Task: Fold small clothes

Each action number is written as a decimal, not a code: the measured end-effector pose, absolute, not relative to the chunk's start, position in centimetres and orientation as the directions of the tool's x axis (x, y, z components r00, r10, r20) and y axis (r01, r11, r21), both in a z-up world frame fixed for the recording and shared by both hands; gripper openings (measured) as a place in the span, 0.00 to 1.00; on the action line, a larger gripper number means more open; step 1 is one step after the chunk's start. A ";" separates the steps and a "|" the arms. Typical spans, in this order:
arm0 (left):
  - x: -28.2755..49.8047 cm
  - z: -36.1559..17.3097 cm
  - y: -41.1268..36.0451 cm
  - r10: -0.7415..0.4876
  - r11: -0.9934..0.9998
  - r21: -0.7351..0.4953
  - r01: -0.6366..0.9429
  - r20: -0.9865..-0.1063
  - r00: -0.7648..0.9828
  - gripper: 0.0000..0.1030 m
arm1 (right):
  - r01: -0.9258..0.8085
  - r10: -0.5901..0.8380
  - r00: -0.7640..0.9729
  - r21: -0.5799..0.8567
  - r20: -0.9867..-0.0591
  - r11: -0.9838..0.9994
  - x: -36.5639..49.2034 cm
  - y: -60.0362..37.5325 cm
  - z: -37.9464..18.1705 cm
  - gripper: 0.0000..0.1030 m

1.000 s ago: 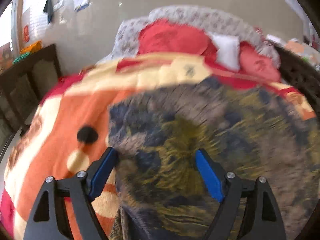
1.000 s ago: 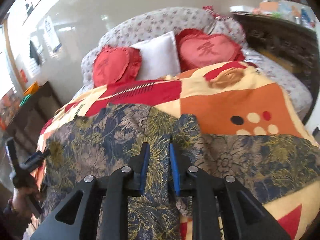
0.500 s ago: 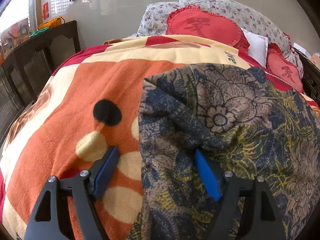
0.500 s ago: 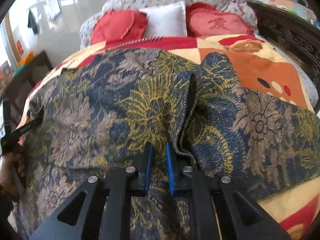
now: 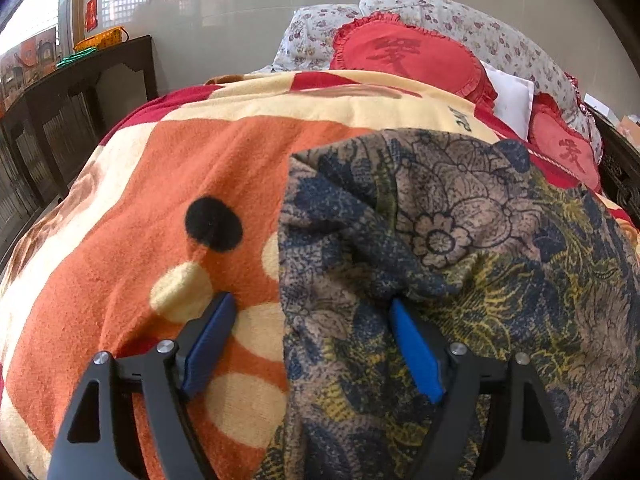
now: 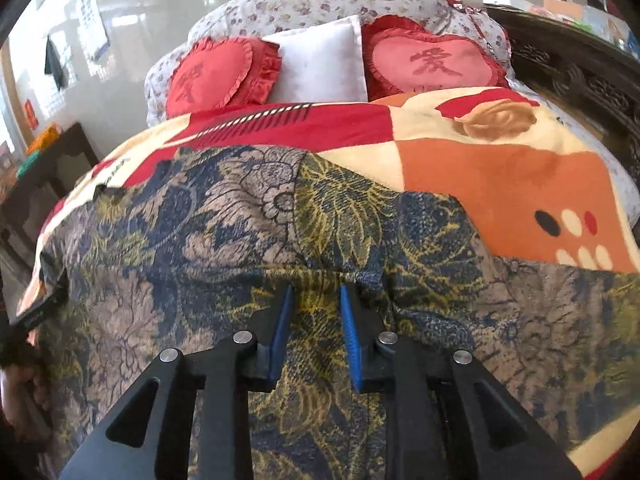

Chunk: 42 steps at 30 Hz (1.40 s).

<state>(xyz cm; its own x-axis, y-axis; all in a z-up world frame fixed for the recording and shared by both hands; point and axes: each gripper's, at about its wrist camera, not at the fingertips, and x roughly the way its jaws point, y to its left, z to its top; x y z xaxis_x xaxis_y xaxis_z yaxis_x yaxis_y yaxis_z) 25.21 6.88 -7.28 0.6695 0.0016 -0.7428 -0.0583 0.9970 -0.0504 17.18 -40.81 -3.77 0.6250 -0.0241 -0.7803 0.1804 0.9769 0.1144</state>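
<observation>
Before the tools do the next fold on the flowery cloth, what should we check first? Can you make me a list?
1. Flowery cloth lying spread on the blanket: ok.
2. Cloth smooth: not ok, a ridge bunches up by the right tool.
3. Right tool let go: ok, its jaws have just been opening, with cloth lying under the gap and no pinch.
4. Left tool ready: ok, jaws wide open, straddling the cloth's edge.
5. Cloth's near edge in view: cannot tell, it runs out of both pictures.
6. Pillows out of the way: ok, they sit at the far end.
</observation>
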 end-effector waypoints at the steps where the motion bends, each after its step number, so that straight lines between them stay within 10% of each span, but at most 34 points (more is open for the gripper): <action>1: 25.3 -7.3 6.9 0.001 0.997 -0.051 -0.058 -0.743 0.669 0.80 | 0.173 -0.031 0.641 0.104 -0.767 0.979 16.3 -40.2 -3.1 0.36; 8: 25.3 -7.3 6.9 -0.005 0.997 -0.056 -0.055 -0.742 0.670 0.80 | 0.046 0.019 0.597 0.059 -0.802 0.997 11.6 -34.9 -7.1 0.51; 25: 25.3 -7.4 6.9 -0.015 0.996 -0.069 -0.054 -0.742 0.671 0.82 | -0.083 -0.004 0.564 -0.061 -0.826 0.995 13.2 -25.4 -6.4 0.52; 34: 25.1 -7.2 7.3 -0.031 0.995 -0.087 -0.048 -0.736 0.676 0.82 | 0.213 -0.129 0.684 0.028 -0.718 0.977 1.6 -39.8 -1.6 0.52; 42: 23.0 -5.7 5.9 -0.002 1.000 -0.006 -0.005 -0.747 0.665 0.86 | 0.642 -0.236 0.672 0.393 -0.702 0.659 -10.0 -63.6 -2.2 0.52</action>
